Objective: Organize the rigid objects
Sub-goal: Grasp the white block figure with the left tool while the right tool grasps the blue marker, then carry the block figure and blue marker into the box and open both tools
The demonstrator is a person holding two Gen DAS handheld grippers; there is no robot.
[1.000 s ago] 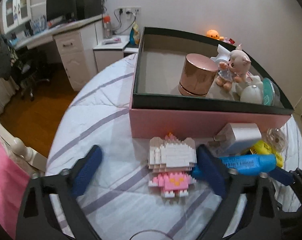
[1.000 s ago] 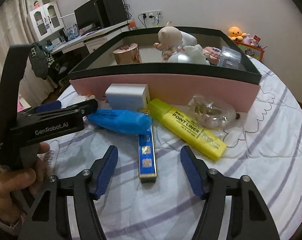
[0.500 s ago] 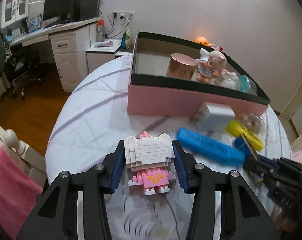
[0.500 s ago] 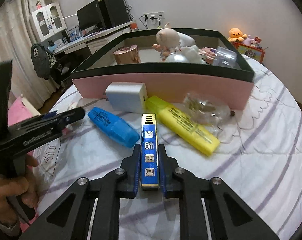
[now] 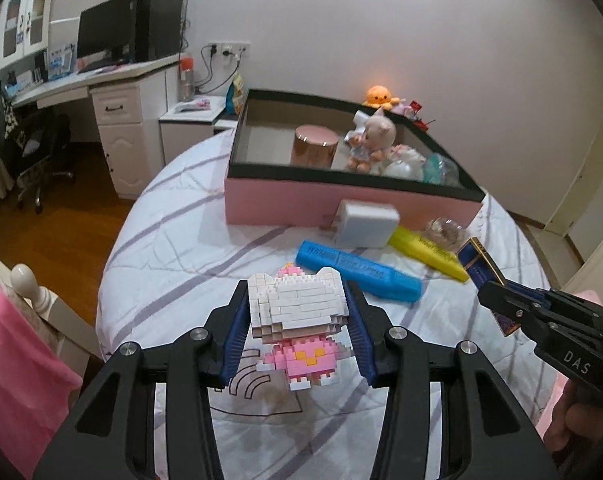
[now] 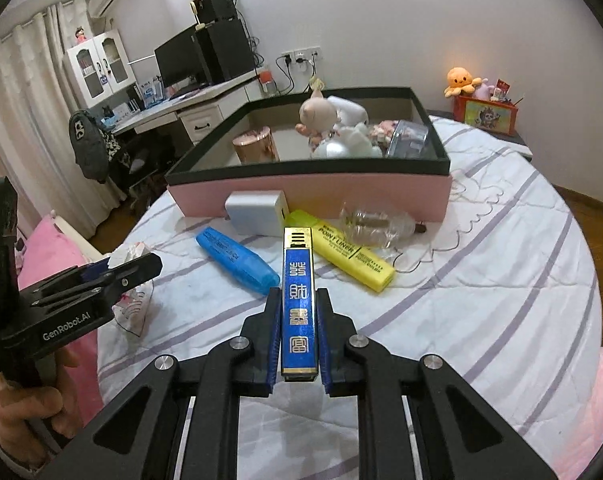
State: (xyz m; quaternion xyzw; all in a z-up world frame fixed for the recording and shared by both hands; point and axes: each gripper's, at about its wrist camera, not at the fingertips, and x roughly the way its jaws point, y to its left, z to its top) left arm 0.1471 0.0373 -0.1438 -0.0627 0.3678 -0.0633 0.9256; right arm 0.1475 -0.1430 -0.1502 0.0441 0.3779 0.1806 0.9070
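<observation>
Fingers of the left gripper are clamping a white-and-pink brick figure above the bedspread; the right gripper is pinching a blue bar bearing gold characters. Beyond are lying a yellow "POINT LINER" marker and a pink box holding a copper tin and piglet doll.

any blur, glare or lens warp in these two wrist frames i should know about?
Left wrist: strong fisheye bend with dark corners; white charger slightly smeared, brick figure in the left tool sharp; bright highlight on the copper tin. Right wrist: same warp; gold trim of the blue bar in the right tool glints; clear ornament throws reflections.
</observation>
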